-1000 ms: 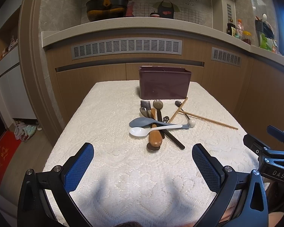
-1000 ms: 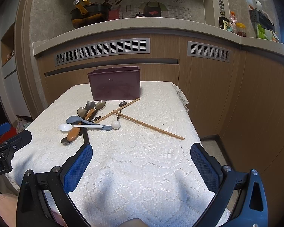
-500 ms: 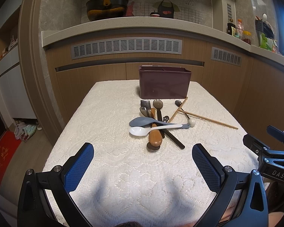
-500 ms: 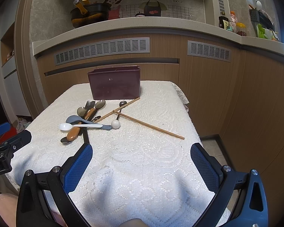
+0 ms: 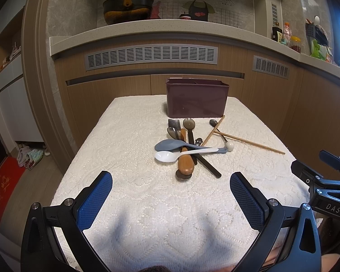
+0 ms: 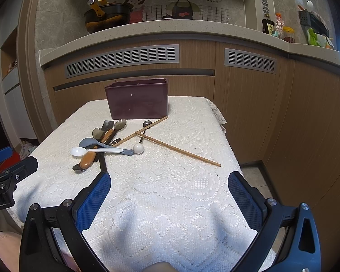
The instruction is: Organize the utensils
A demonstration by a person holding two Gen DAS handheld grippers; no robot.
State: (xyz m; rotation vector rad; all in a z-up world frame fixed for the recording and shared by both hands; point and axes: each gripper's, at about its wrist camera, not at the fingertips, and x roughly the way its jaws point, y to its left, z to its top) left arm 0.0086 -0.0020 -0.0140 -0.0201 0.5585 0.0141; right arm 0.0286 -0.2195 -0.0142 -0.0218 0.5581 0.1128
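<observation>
Both grippers hover low over the near end of the worktop [image 5: 129, 136], which is covered by a white lace cloth [image 6: 174, 195]. Left gripper [image 5: 171, 191]: fingers spread wide, nothing between them, blue pads [image 5: 95, 200] face each other above bare cloth. Right gripper [image 6: 169, 192]: same, wide apart and holding nothing. In the left wrist view the right gripper's body shows at the right edge; in the right wrist view the left one sits at the left edge.

Utensils lie in a loose pile mid-worktop, well short of both grippers:
- white plastic spoon [image 5: 181, 154] on top, bowl to the left
- blue-grey spoon [image 5: 176, 145] just behind it, handle running right
- wooden-handled tool [image 5: 185, 161] under both, fat end toward the camera
- black-handled spoon [image 5: 189, 124] pointing at the bin; its handle crosses under the pile
- two metal pieces [image 5: 174, 127] at the far left of the pile, too overlapped to separate
- small spoon with a white ball end [image 5: 229, 145] to the right
- two chopsticks [image 6: 179, 150] crossed, one tip near the bin's right corner, the other reaching toward the right edge of the worktop

Dark purple bin [image 5: 196, 97] stands upright at the far end, just behind the pile. A divider shows at its rim; contents not visible.

Behind: wooden cabinet fronts with grey vents, a counter [image 6: 170, 28] carrying a black pot [image 6: 106, 18].
</observation>
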